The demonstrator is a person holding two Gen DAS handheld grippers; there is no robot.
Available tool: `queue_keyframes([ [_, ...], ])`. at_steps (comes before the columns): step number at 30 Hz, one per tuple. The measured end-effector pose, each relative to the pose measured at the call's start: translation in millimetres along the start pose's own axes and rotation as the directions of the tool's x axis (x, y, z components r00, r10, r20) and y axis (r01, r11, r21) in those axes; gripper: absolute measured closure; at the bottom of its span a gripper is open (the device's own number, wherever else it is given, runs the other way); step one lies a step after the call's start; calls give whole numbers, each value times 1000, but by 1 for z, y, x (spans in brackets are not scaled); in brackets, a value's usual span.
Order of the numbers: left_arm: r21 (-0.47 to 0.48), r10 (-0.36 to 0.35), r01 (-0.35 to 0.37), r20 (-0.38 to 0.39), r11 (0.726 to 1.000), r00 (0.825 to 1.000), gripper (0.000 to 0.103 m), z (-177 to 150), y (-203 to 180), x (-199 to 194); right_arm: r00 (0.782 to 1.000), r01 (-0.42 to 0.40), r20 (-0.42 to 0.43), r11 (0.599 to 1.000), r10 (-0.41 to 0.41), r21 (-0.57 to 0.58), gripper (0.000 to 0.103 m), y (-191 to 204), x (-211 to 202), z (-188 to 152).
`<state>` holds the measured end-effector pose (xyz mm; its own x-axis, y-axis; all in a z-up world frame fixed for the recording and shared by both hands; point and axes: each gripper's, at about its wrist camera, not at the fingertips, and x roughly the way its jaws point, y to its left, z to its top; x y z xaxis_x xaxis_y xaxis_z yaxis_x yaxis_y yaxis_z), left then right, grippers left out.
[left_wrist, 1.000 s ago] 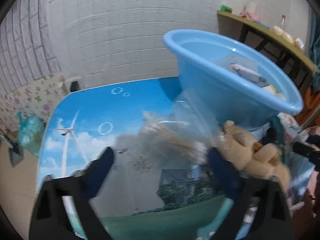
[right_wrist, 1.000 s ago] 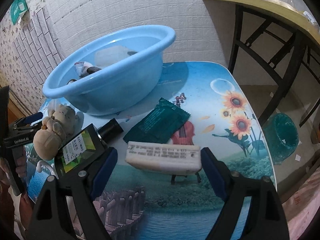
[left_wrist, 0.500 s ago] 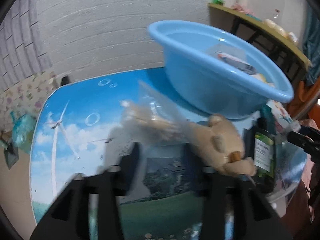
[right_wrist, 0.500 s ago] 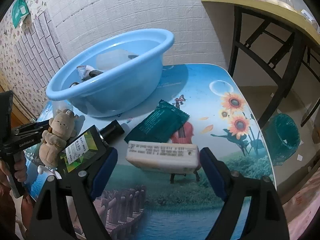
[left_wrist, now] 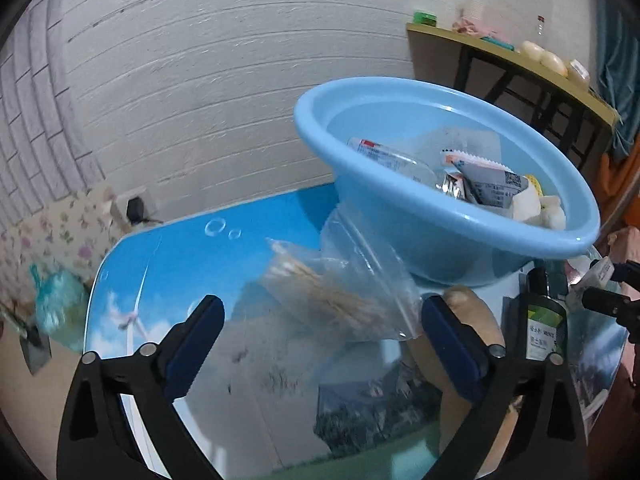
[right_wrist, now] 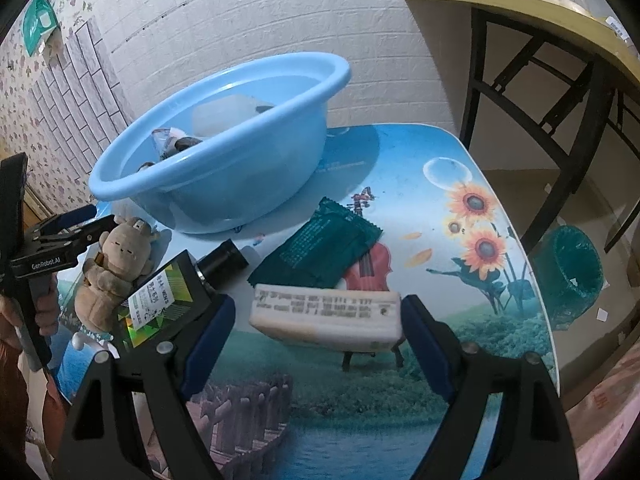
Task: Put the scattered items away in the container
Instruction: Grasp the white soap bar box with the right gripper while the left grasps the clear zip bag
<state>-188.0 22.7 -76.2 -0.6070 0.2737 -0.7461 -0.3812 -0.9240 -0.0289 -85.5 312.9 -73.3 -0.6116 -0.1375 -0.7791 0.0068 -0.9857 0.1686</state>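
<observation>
The left gripper [left_wrist: 320, 316] has just been opening and its jaws stand wide, with a clear plastic bag of thin sticks [left_wrist: 340, 300] lying between them, its corner near the right pad (contact unclear). Beyond sits the blue basin [left_wrist: 400, 200], holding packets. The right gripper [right_wrist: 318, 316] is spread apart around a white block [right_wrist: 326, 314], unpressed. A plush toy [right_wrist: 116, 260] lies to its left.

Your left gripper [left_wrist: 320, 320], black-framed with blue pads, points steeply downward; its jaws have just been opening and now stand wide, pressing on nothing. Your right gripper [right_wrist: 316, 320], built alike, tilts down too, jaws spread wide with neither pad gripping anything.
</observation>
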Motion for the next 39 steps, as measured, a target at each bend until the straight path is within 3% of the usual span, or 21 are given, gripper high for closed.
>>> queue_keyframes([
  [7, 9, -119, 119, -53, 993, 992, 3, 14, 10, 24, 1000, -13, 7, 1000, 13, -1, 20, 1, 4, 4],
  [9, -10, -178, 178, -74, 984, 981, 13, 16, 13, 29, 1000, -21, 15, 1000, 21, -10, 25, 2, 4, 5],
  [11, -15, -223, 223, -113, 975, 968, 38, 17, 13, 36, 1000, -22, 18, 1000, 23, -13, 29, 3, 4, 5],
  [12, -9, -229, 230, -129, 973, 965, 42, 16, 12, 38, 999, -28, 19, 1000, 28, -14, 34, 3, 4, 5],
  [13, 1, -240, 242, -134, 970, 961, 53, 16, 10, 39, 999, -32, 19, 999, 32, -16, 38, 3, 4, 5],
  [15, 30, -234, 240, -135, 970, 963, 58, 17, 5, 36, 999, -42, 22, 999, 43, -19, 38, 2, 4, 5],
  [18, 37, -223, 229, -130, 973, 966, 74, 16, 0, 29, 998, -50, 27, 998, 51, -26, 39, 2, 3, 4],
  [30, -62, -150, 143, -113, 988, 982, 78, -8, -6, -18, 993, -78, 81, 996, 81, -40, 40, 4, -23, -3],
  [39, -126, -92, 88, -23, 988, 996, 78, -31, -9, -65, 989, -93, 112, 994, 98, -56, 40, 12, -44, -7],
])
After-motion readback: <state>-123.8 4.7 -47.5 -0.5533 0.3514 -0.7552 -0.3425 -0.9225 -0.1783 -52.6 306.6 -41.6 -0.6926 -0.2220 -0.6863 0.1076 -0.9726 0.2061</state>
